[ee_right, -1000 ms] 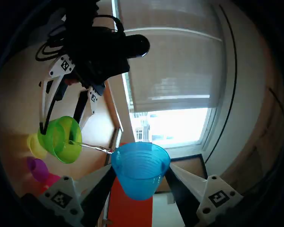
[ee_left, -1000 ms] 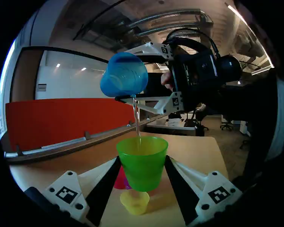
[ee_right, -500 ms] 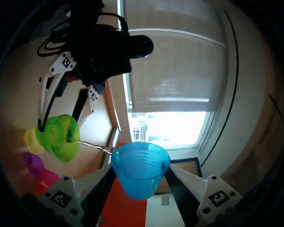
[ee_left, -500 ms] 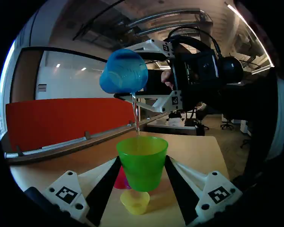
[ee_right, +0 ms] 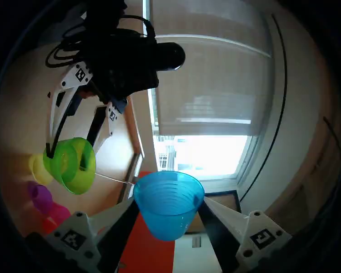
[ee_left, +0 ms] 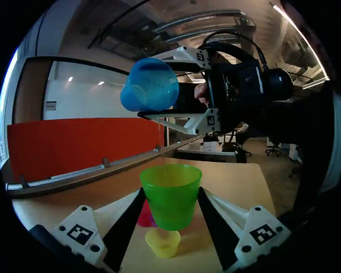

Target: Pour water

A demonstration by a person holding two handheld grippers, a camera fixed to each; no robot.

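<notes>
So that the stream [ee_left: 162, 136] lands inside, left gripper [ee_left: 170, 194] clamps green cup [ee_left: 171, 207] upright beneath tilted blue cup [ee_left: 148, 85] clamped by right gripper [ee_right: 168, 205]

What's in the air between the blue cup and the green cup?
A thin thread of water runs from the blue cup down to the green cup; the left gripper view shows it.

1. Your left gripper [ee_left: 170, 200]: white finger plates with black pads [ee_left: 127, 223] on their inner faces.
2. Each plate carries a square black-and-white tag [ee_left: 79, 233] at its rear end, ringed by dark screw heads [ee_left: 94, 248].
3. Your right gripper [ee_right: 168, 207]: same build, with white plates, black pads and one tag per plate.
4. Behind its fingers, in the left gripper view: a boxy black body [ee_left: 236, 91], a black cylindrical camera [ee_left: 277, 84], and black cables [ee_left: 229, 45] looping over the top.
</notes>
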